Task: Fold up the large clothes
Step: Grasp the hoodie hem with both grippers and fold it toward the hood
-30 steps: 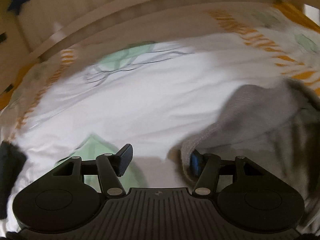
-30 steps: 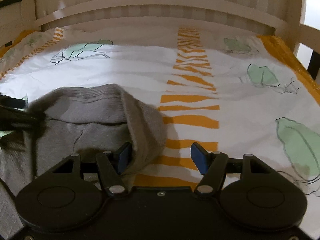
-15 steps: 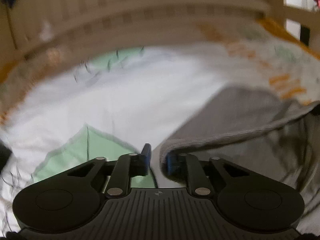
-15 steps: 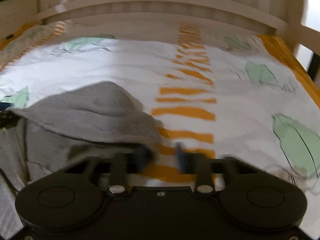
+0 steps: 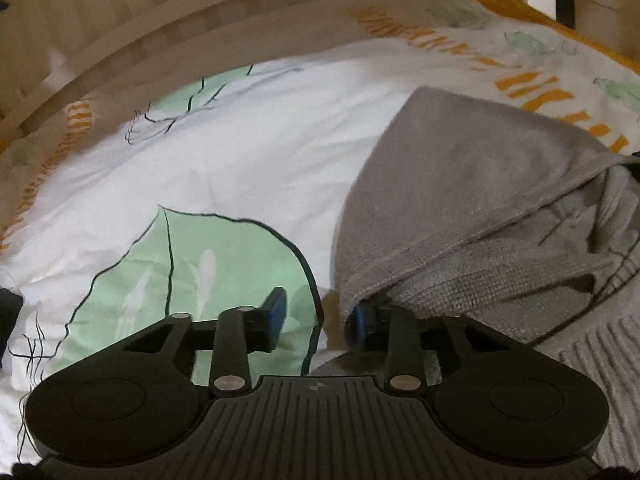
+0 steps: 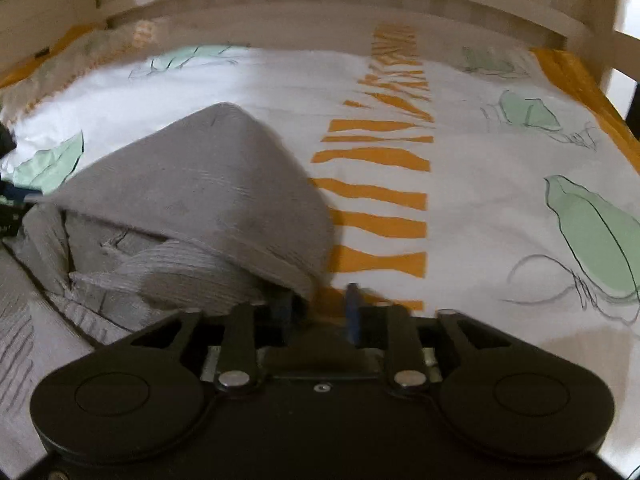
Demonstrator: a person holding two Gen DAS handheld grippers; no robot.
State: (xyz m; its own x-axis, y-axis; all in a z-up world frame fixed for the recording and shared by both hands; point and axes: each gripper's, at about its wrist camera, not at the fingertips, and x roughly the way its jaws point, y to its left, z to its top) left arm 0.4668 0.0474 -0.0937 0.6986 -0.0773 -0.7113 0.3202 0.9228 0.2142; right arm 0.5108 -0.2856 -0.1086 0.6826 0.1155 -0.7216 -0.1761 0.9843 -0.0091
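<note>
A grey knit garment (image 5: 460, 184) lies on the bed with its top layer folded over in a raised hump (image 6: 192, 188). My left gripper (image 5: 318, 318) is at the hump's left corner. Its jaws are opening, and the cloth edge drapes over the right fingertip (image 5: 360, 326), with only the sheet showing in the gap. My right gripper (image 6: 319, 308) is at the hump's right corner. Its jaws are opening too, the fold resting over the left fingertip (image 6: 285, 309) and nothing pinched between the pads.
The white bedsheet (image 6: 480, 200) has green leaves and an orange stripe band (image 6: 376, 192). A wooden bed rail (image 5: 200, 20) curves round the far side. A dark object (image 5: 8, 312) sits at the left edge of the left wrist view.
Both grippers pinched the garment's edge half a second ago and have since parted. The folded layer has moved forward and now rests as a hump on the garment.
</note>
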